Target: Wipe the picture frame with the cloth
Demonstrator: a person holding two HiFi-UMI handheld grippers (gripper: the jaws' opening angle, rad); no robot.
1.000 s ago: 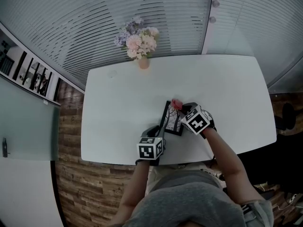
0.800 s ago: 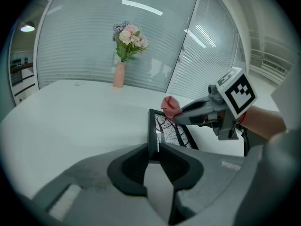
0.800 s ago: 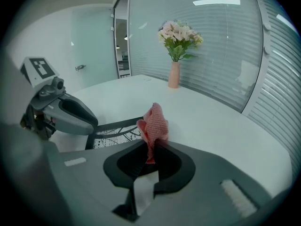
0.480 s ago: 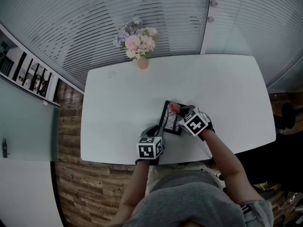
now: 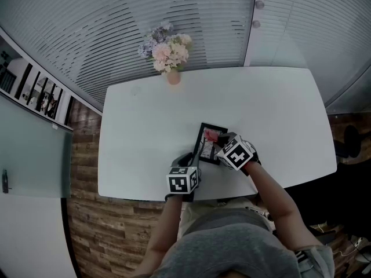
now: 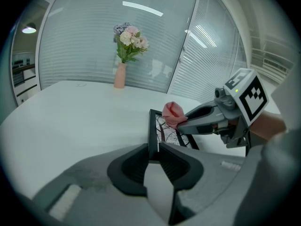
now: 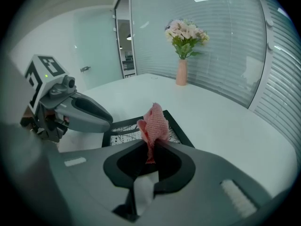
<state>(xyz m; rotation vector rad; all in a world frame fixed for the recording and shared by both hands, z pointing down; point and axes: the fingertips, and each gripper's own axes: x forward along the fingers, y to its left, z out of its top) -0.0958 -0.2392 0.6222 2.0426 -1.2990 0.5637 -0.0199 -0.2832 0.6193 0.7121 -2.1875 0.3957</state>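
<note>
A black picture frame with a line-pattern print lies flat on the white table near the front edge. My left gripper is shut on the frame's near left edge. My right gripper is shut on a bunched pink cloth, which rests over the frame's glass. In the right gripper view the cloth sticks up from the jaws above the frame. The left gripper view shows the cloth at the tip of the right gripper.
A pink vase of flowers stands at the table's far edge, well away from the frame. Glass walls with blinds run behind the table. Wooden floor lies to the left.
My right gripper has drawn the cloth back toward me along the frame, from its far right corner to mid-frame. The left gripper and the frame have stayed put.
</note>
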